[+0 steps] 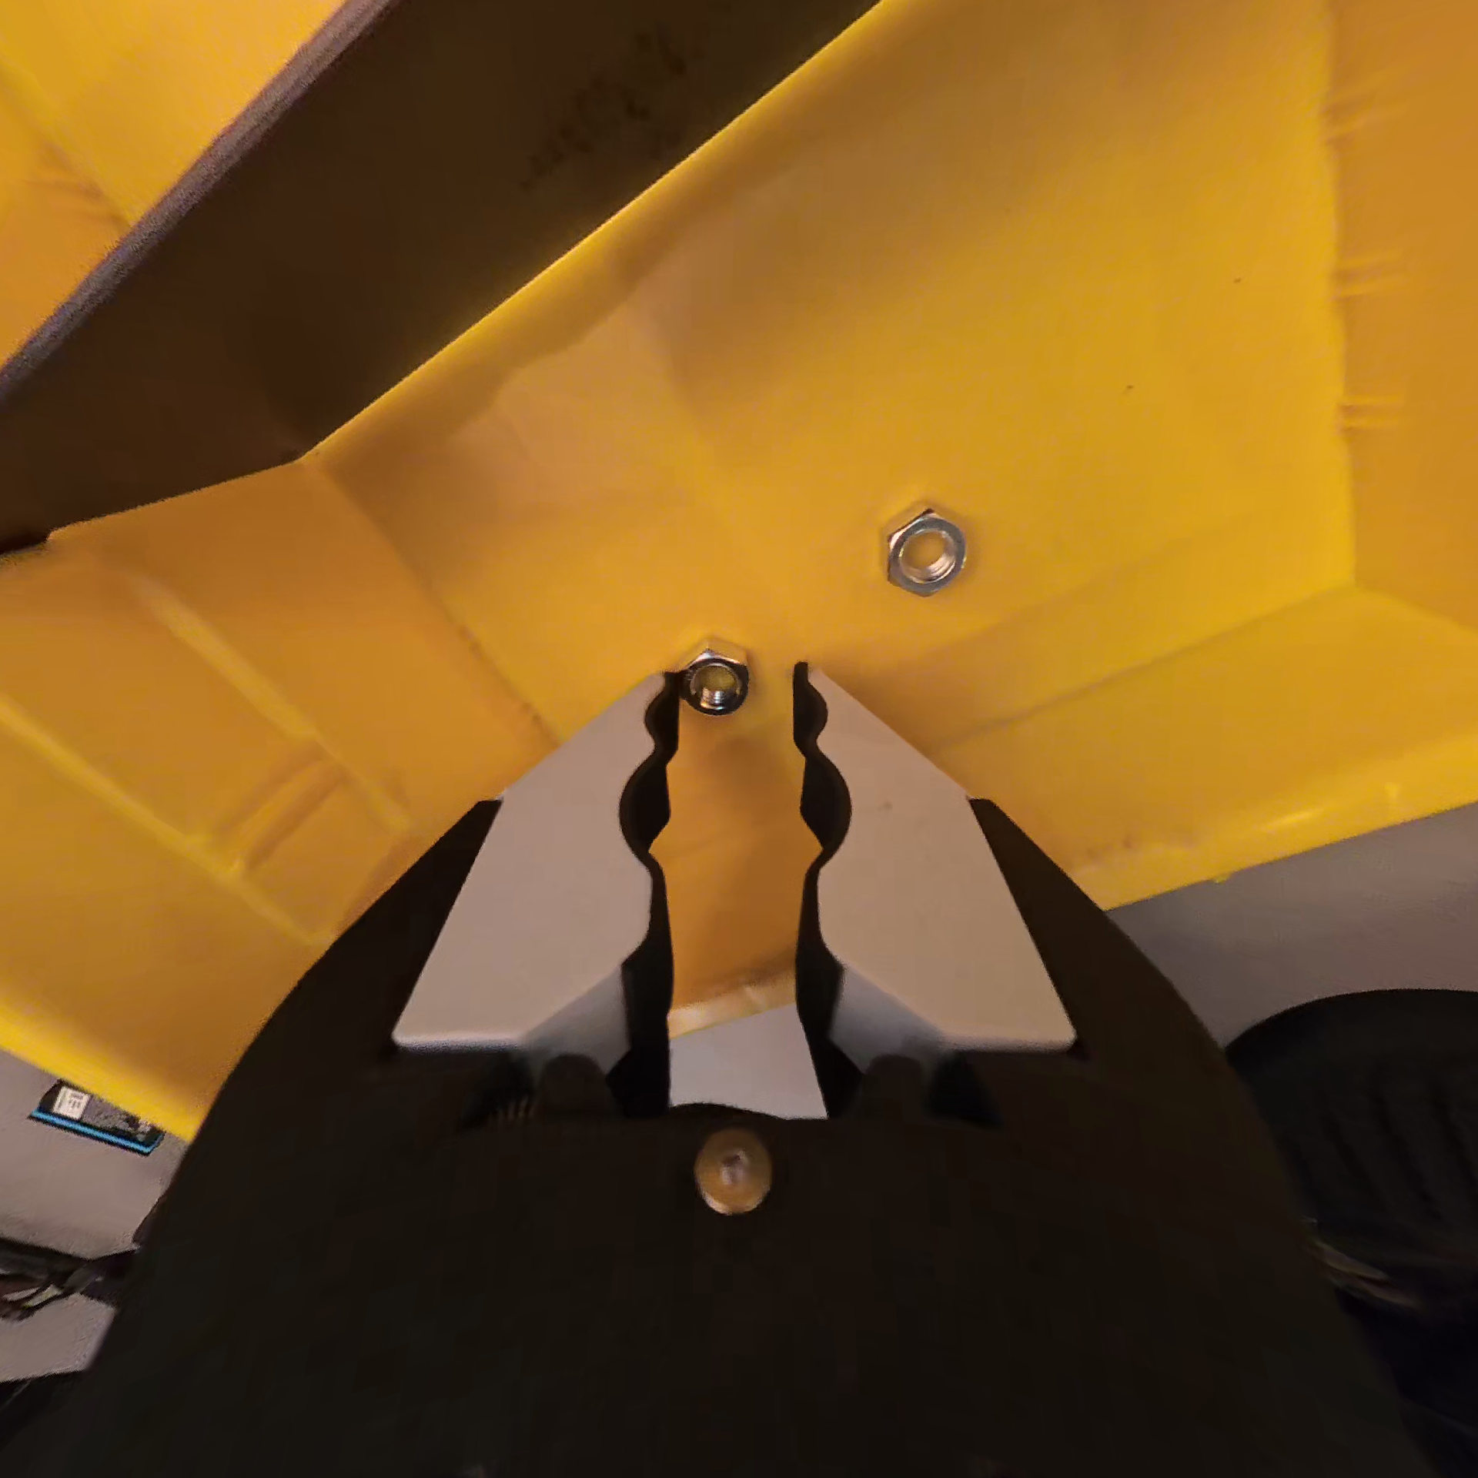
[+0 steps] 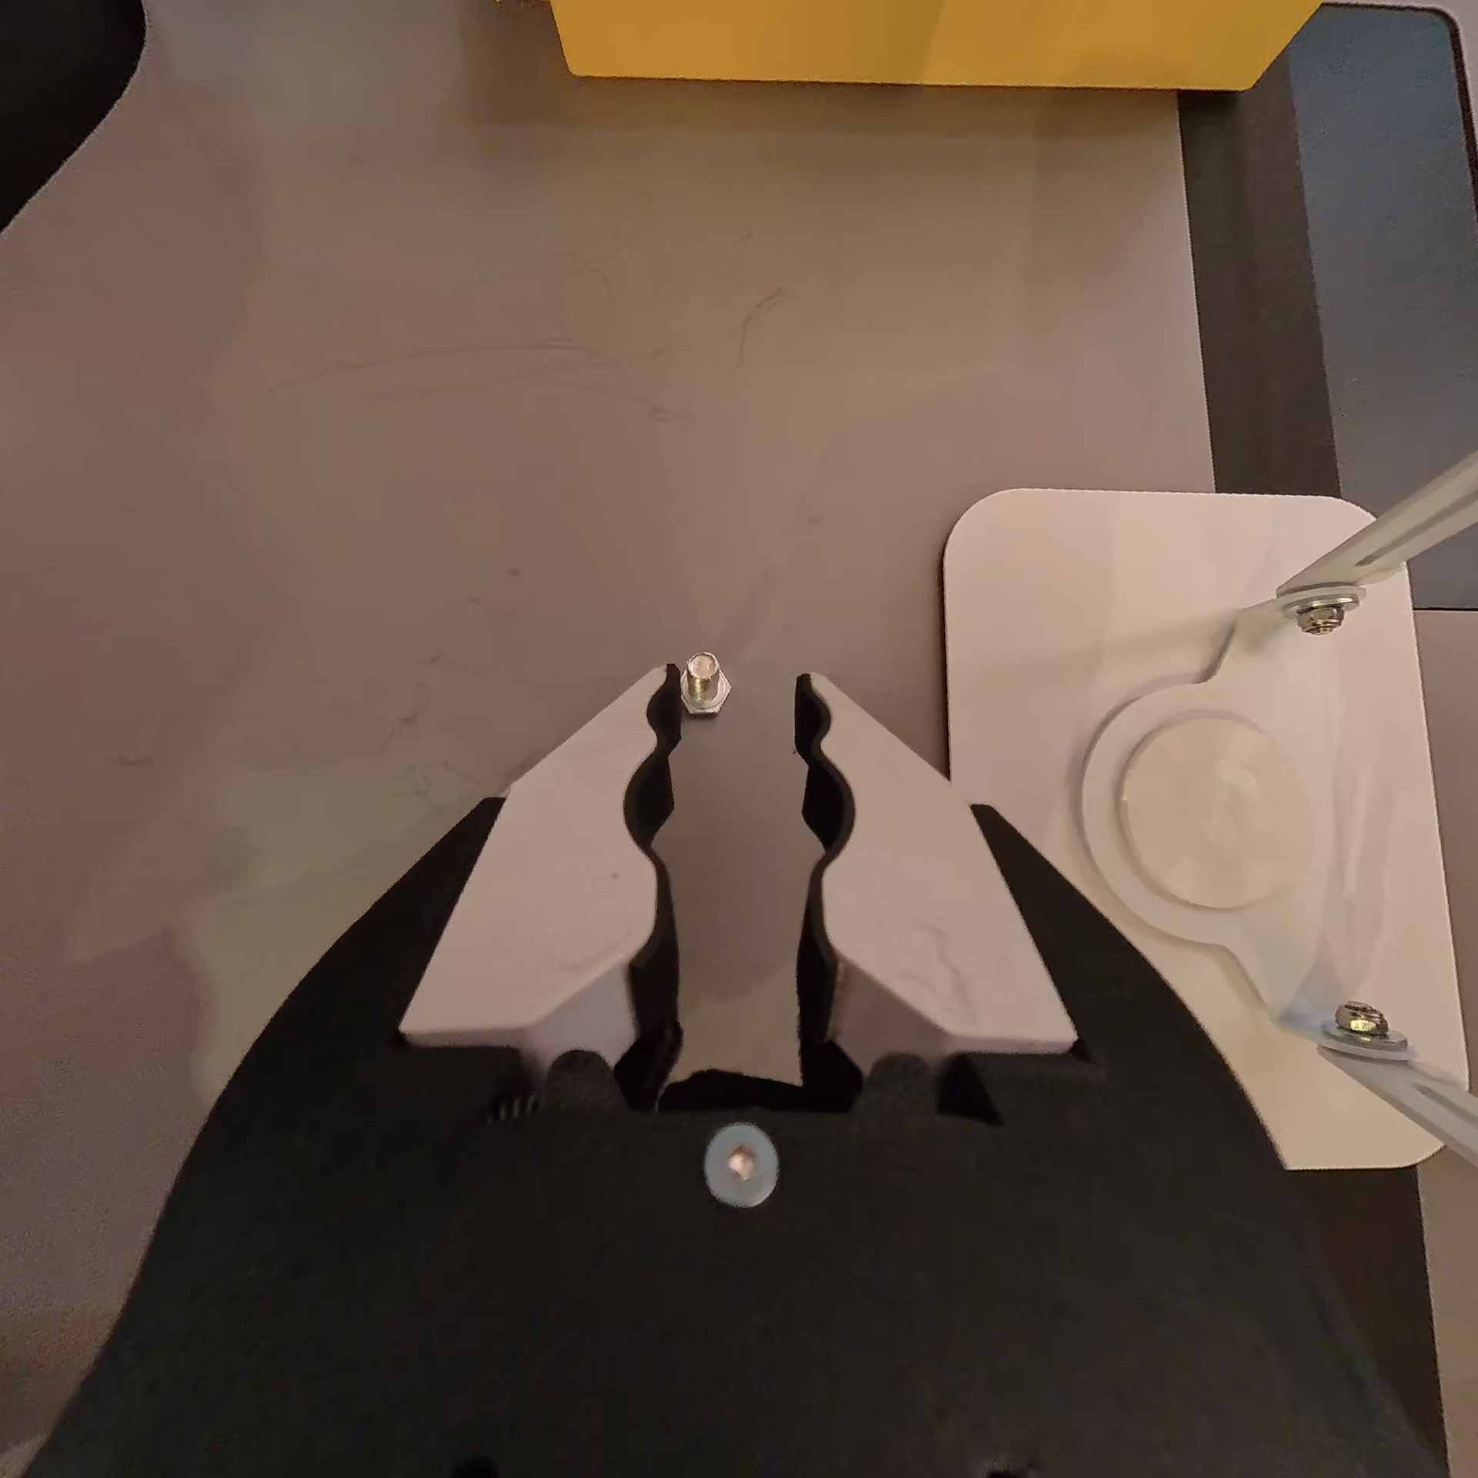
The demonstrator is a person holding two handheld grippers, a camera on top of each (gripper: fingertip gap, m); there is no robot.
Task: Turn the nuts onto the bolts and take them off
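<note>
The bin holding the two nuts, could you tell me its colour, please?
Yellow bin, best seen in the left wrist view.

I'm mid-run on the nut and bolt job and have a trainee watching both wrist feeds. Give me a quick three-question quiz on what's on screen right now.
1. How many loose nuts lie in the yellow bin in the left wrist view?
2. True or false: the right gripper is shut on the bolt.
3. Multiple choice: by the left gripper, the near nut sits A) beside the left fingertip, B) beside the right fingertip, C) outside the fingers altogether.

Key
1. Two: the near nut and the far nut.
2. False: the jaws stand apart; the bolt stands head down on the grey table, close by the left fingertip.
3. A.
</note>
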